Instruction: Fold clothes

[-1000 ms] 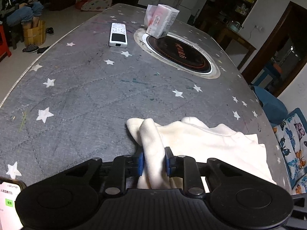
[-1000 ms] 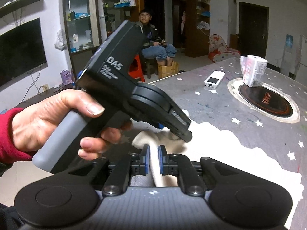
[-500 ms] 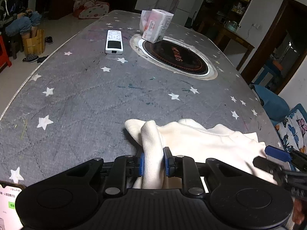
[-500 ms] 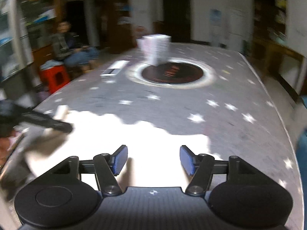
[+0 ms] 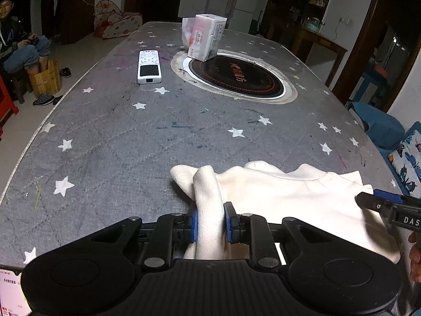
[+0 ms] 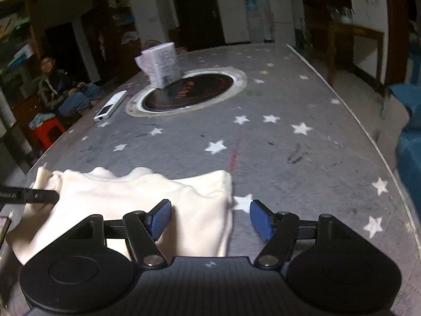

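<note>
Cream fleece, a bunched fold of the white garment (image 5: 276, 197), is pinched between the blue pads of my left hand-held gripper (image 5: 210, 225), which tilts down toward the tabletop (image 5: 131, 137) near its front edge. The rest of the garment lies spread flat to the right of that fold. My right hand-held gripper (image 6: 210, 217) points down over the garment's right edge; its jaws are opening, the left pad above the cloth and the right pad above bare tabletop, neither pressing on anything. In the left wrist view its black tip (image 5: 386, 205) reaches in from the right over the cloth, with a bit of my fingers (image 5: 415, 260) at the frame edge. Farther out, well apart from the garment, a white remote (image 5: 149, 66) lies beside a round black hotplate (image 5: 236, 77), and a wrapped tissue pack (image 5: 204, 40) stands on the hotplate's far rim.
</note>
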